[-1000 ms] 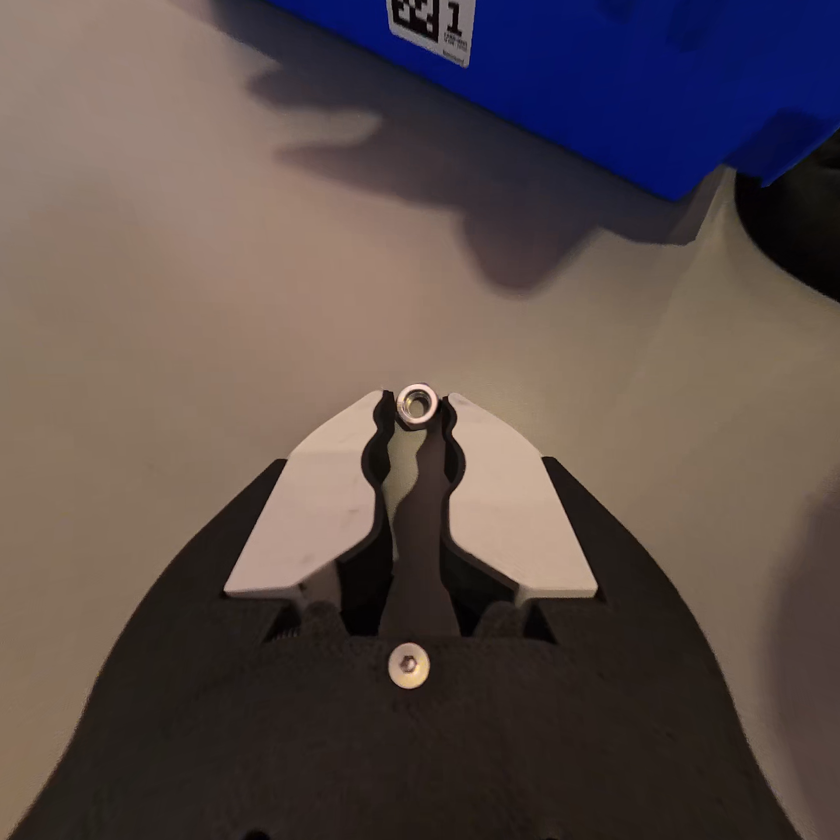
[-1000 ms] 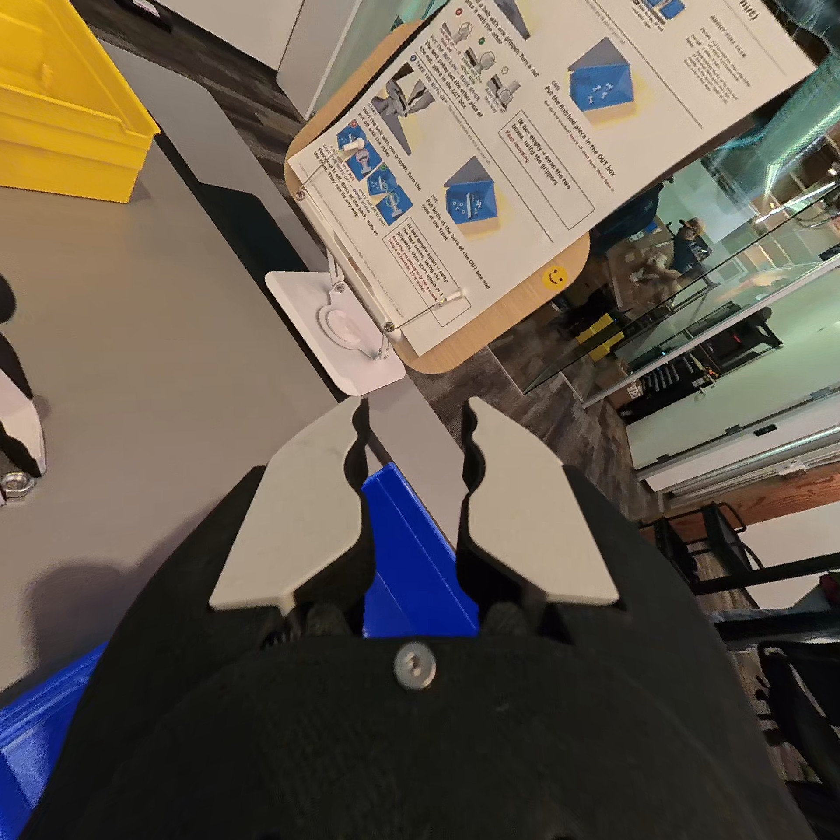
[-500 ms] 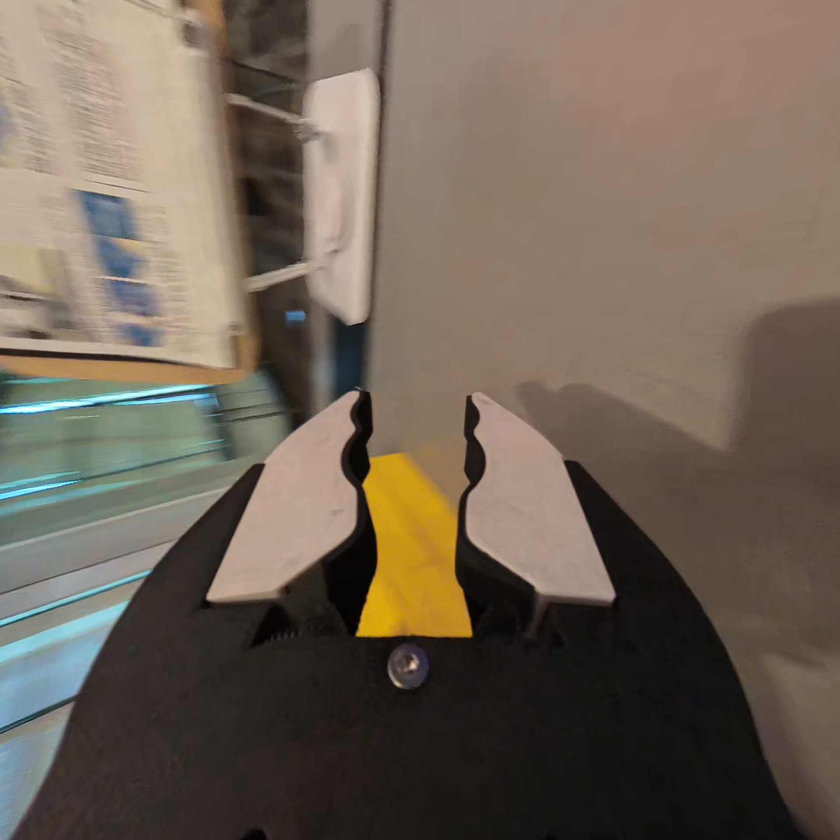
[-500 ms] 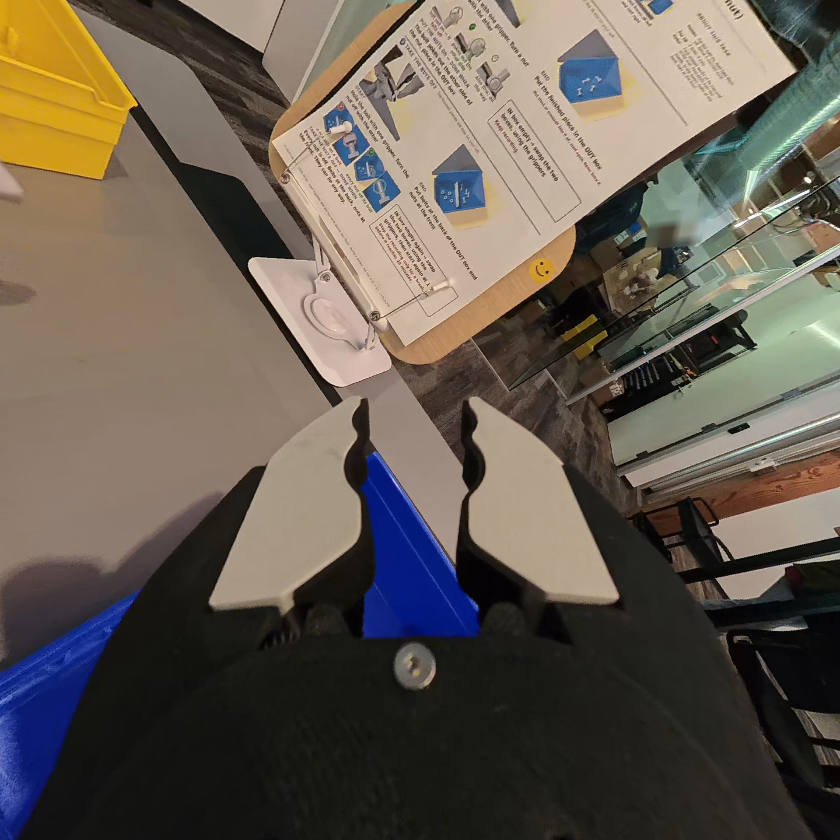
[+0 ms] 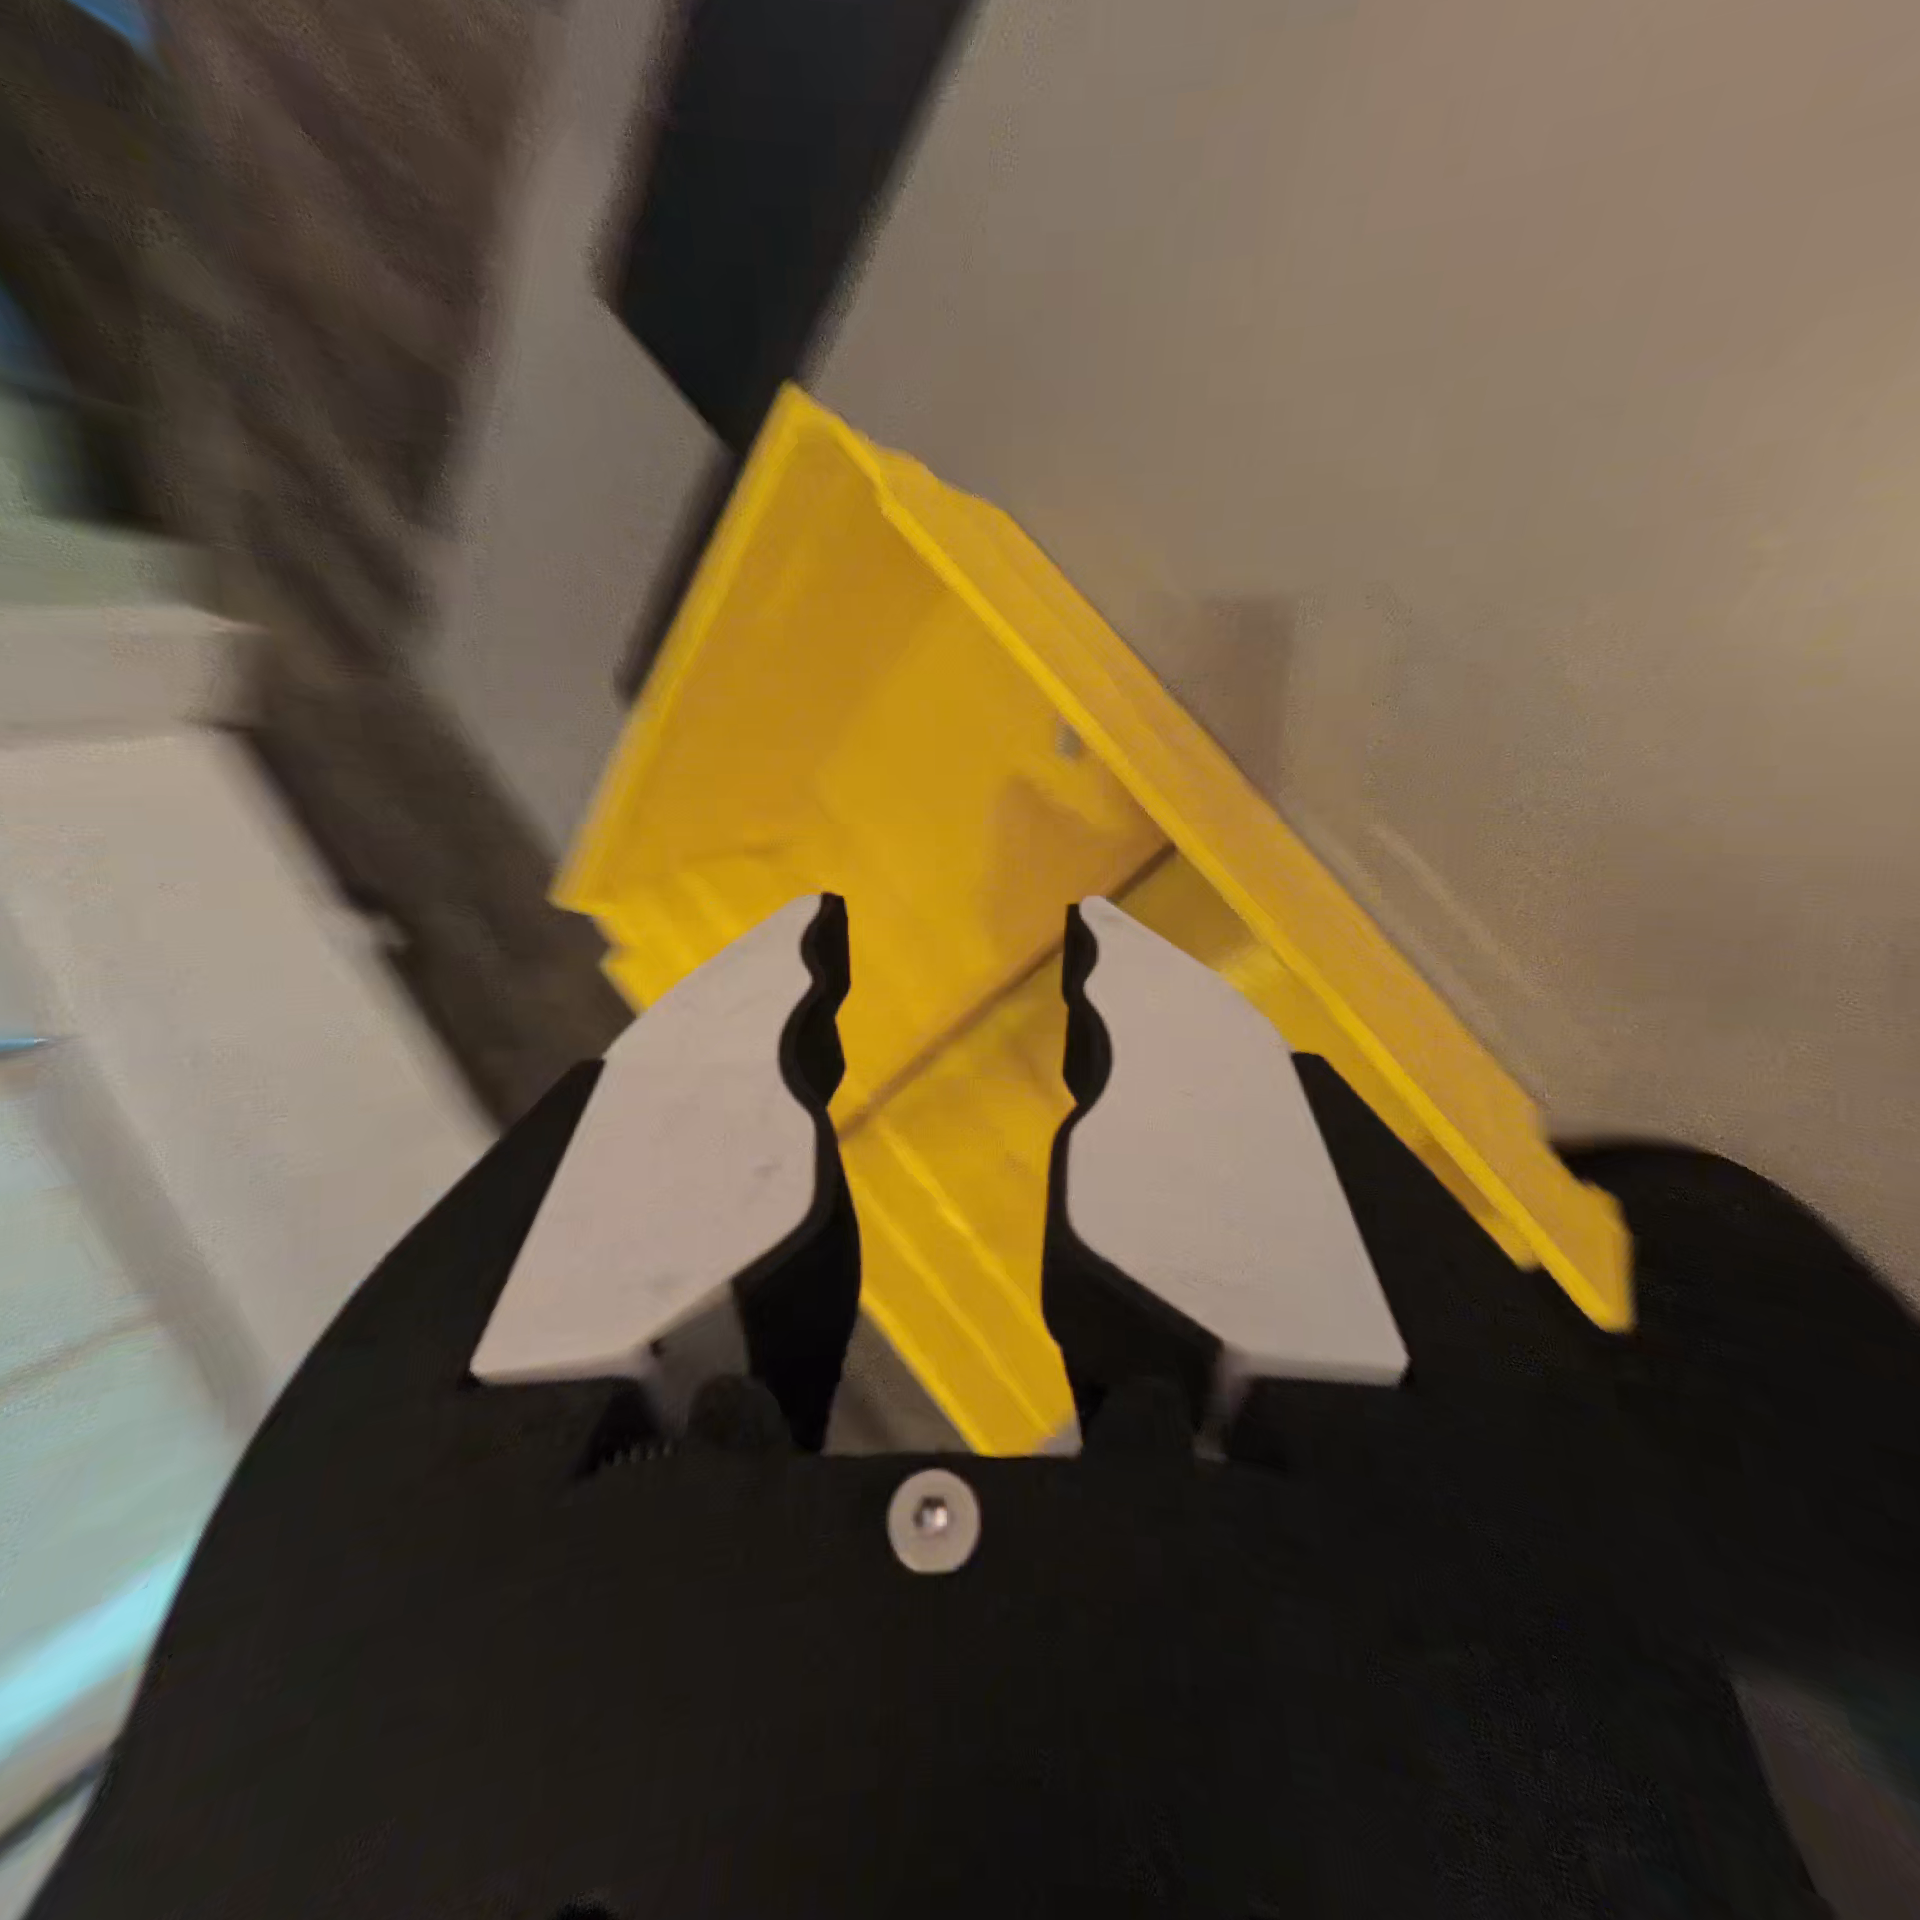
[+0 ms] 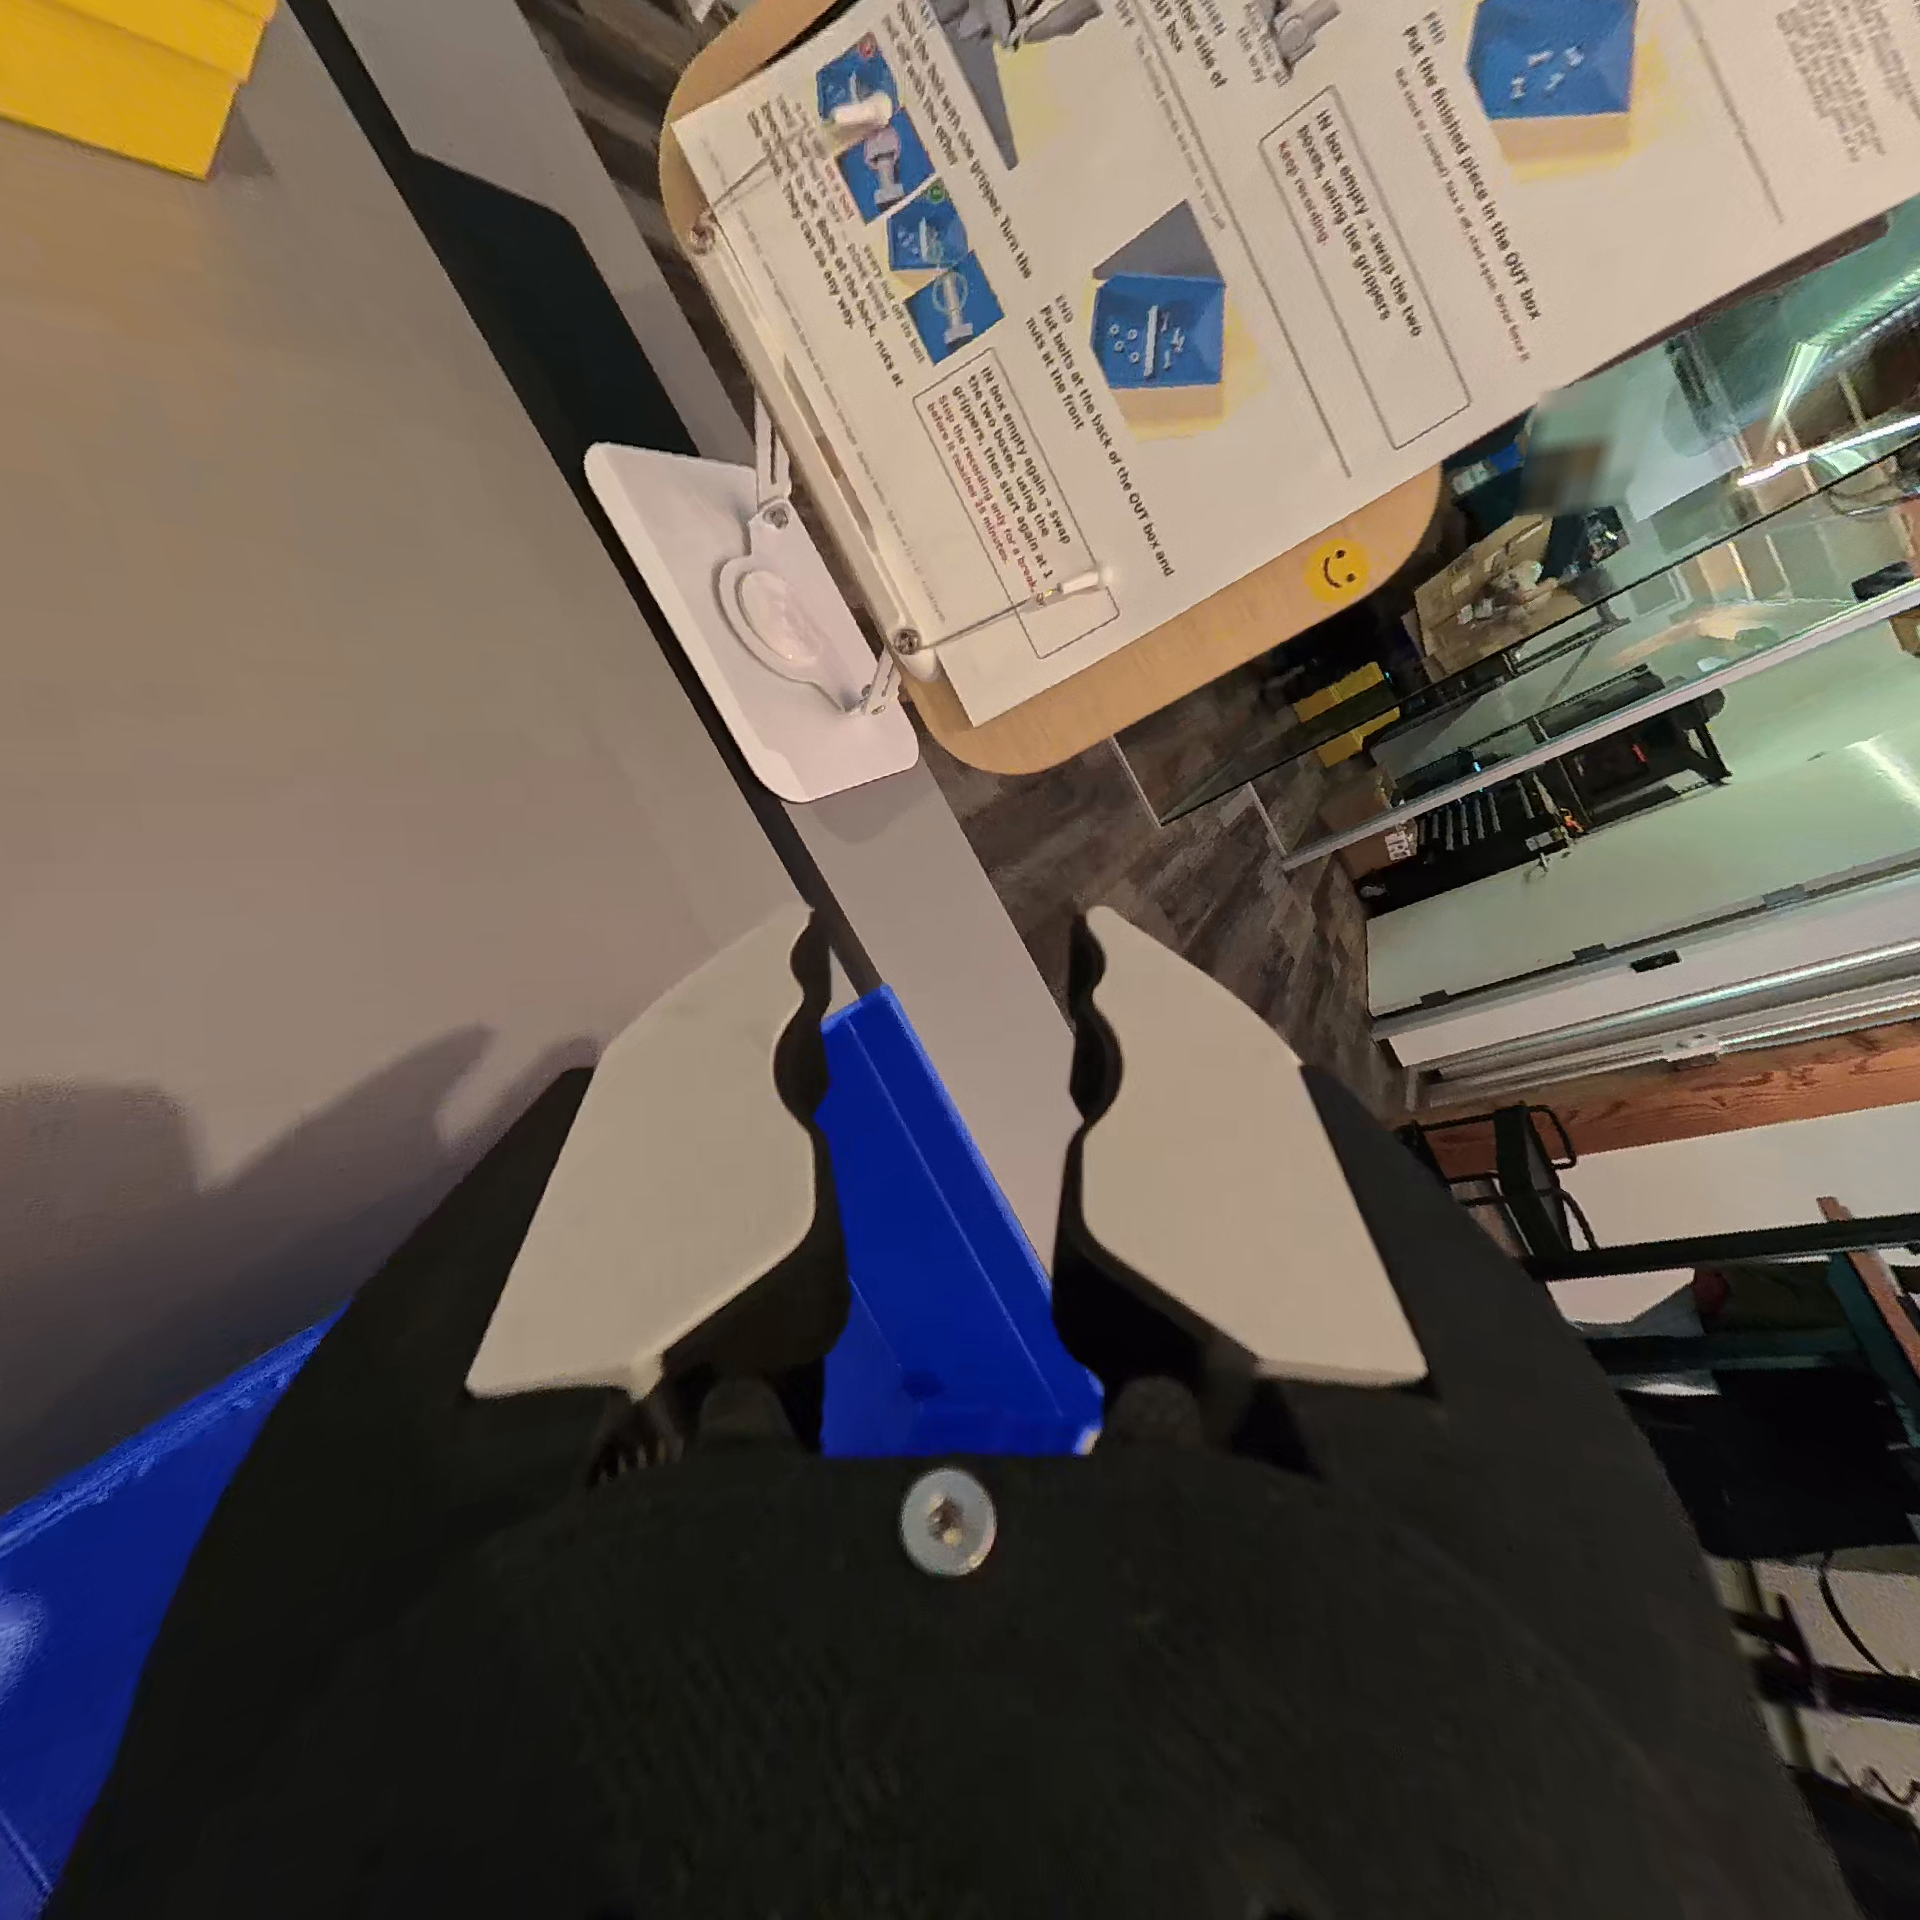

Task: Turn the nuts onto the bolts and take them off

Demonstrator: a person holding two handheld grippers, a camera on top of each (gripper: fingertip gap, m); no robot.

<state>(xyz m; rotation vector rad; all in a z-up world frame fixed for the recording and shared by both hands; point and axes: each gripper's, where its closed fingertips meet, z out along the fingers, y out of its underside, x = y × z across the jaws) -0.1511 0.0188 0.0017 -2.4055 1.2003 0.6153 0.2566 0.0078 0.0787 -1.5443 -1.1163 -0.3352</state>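
Observation:
My left gripper (image 5: 951, 909) is open and empty, and it hangs over the open yellow bin (image 5: 914, 748) on the grey table. The left wrist view is blurred; a small grey speck (image 5: 1068, 738) near the bin's inner wall is too blurred to identify. My right gripper (image 6: 945, 925) is open and empty above the rim of the blue bin (image 6: 935, 1195). A corner of the yellow bin (image 6: 135, 94) shows at the top left of the right wrist view. No nut or bolt is clearly in view.
An instruction sheet on a wooden board (image 6: 1195, 312) stands in a white holder (image 6: 769, 634) at the grey table's (image 6: 312, 623) far edge. Beyond the edge are floor, glass partitions and shelving. The table (image 5: 1455, 364) also shows beside the yellow bin.
My left gripper let go of the silver nut on the table, opened, and swung over to the yellow bin. My right gripper stayed open over the blue bin and shifted slightly.

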